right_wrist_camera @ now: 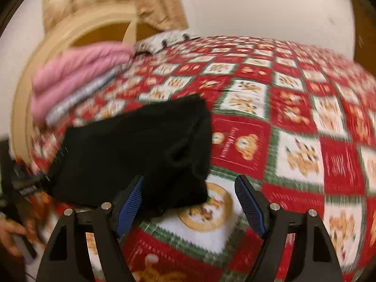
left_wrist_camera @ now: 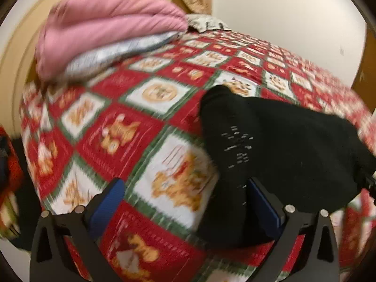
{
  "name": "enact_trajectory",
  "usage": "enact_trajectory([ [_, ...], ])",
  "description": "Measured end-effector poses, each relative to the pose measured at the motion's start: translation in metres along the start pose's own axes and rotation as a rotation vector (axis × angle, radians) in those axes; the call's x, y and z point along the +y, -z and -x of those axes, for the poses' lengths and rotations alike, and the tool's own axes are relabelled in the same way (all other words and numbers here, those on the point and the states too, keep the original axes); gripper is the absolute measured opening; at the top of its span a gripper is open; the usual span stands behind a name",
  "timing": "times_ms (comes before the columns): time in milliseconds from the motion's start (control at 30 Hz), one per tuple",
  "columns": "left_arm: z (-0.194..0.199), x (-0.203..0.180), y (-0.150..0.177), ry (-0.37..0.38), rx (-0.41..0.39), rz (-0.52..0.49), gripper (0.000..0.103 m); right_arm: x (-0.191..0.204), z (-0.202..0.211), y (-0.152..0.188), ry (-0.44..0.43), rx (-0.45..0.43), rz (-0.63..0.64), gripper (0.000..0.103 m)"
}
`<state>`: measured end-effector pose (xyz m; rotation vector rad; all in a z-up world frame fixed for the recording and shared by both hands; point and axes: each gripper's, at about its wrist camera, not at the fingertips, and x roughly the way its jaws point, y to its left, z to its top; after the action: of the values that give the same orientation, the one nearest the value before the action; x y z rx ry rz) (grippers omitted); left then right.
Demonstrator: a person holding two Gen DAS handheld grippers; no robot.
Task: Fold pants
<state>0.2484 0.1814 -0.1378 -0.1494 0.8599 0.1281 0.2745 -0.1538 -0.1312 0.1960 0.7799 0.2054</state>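
The black pants (left_wrist_camera: 282, 145) lie folded into a compact bundle on a red, white and green patchwork quilt (left_wrist_camera: 145, 127). My left gripper (left_wrist_camera: 185, 185) is open wide just above the quilt. The bundle's left end sits between its jaws, close to the right finger (left_wrist_camera: 265, 202), with no pad pressing it. In the right wrist view the same pants (right_wrist_camera: 131, 152) fill the left middle. My right gripper (right_wrist_camera: 189, 181) is open; the bundle's right corner lies between its jaws beside the left finger (right_wrist_camera: 130, 202). Both views are motion-blurred.
A stack of folded pink garments (left_wrist_camera: 105, 30) over a grey-white one (left_wrist_camera: 112, 56) sits at the quilt's far left. A patterned cloth (left_wrist_camera: 206, 23) lies at the back by a curved wooden headboard (right_wrist_camera: 47, 54). A hand (right_wrist_camera: 9, 232) holds the left gripper body (right_wrist_camera: 23, 188).
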Motion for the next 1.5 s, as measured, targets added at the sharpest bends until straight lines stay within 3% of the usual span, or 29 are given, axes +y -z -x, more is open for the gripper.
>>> enact_trajectory([
  [100, 0.010, 0.015, 0.003, 0.015, 0.002, 0.071, 0.103, -0.009, 0.025, 0.003, 0.021, -0.076, -0.080, 0.079],
  [233, 0.023, 0.012, 0.006, -0.019, -0.021, 0.069, 0.103, -0.014, 0.058, 0.001, 0.040, -0.186, -0.151, 0.079],
  [333, 0.032, 0.008, 0.002, -0.102, -0.057, 0.055, 0.103, 0.008, 0.069, -0.004, 0.097, -0.239, -0.047, 0.076],
  [367, 0.036, 0.005, 0.000, -0.120, -0.079, 0.048, 0.103, 0.019, 0.070, -0.004, 0.117, -0.249, 0.016, 0.056],
  [433, 0.047, -0.006, -0.005, -0.113, -0.132, 0.014, 0.103, 0.046, 0.067, -0.004, 0.147, -0.247, 0.153, 0.025],
  [567, 0.062, -0.047, -0.006, -0.075, -0.204, -0.127, 0.103, 0.072, 0.047, 0.001, 0.108, -0.206, 0.243, 0.024],
  [700, 0.056, -0.080, -0.001, -0.026, -0.206, -0.190, 0.103, 0.062, 0.013, 0.006, 0.101, -0.091, 0.188, 0.024],
  [800, 0.039, -0.091, 0.005, 0.002, -0.144, -0.203, 0.103, 0.043, -0.010, 0.013, 0.095, -0.010, 0.121, 0.024],
  [933, 0.012, -0.080, 0.015, -0.002, -0.047, -0.153, 0.103, 0.043, -0.011, 0.017, 0.093, -0.032, 0.124, 0.025],
  [1133, 0.008, -0.071, 0.022, 0.053, -0.040, -0.101, 0.103, 0.046, -0.012, 0.020, 0.098, -0.043, 0.153, 0.034],
  [1200, 0.008, -0.072, 0.024, 0.054, -0.050, -0.112, 0.103, 0.049, -0.013, 0.021, 0.079, -0.041, 0.169, 0.046],
  [1267, 0.009, -0.071, 0.024, 0.058, -0.045, -0.112, 0.103, 0.059, -0.016, 0.023, 0.060, -0.027, 0.221, 0.073],
  [1333, 0.011, -0.070, 0.023, 0.060, -0.024, -0.111, 0.103, 0.076, -0.019, 0.028, 0.096, 0.004, 0.320, 0.086],
  [1433, 0.019, -0.066, 0.025, 0.038, -0.005, -0.113, 0.103, 0.100, -0.010, 0.044, 0.228, -0.017, 0.411, 0.086],
  [1500, 0.027, -0.062, 0.030, 0.010, -0.023, -0.125, 0.103, 0.109, 0.006, 0.057, 0.221, -0.054, 0.415, 0.086],
])
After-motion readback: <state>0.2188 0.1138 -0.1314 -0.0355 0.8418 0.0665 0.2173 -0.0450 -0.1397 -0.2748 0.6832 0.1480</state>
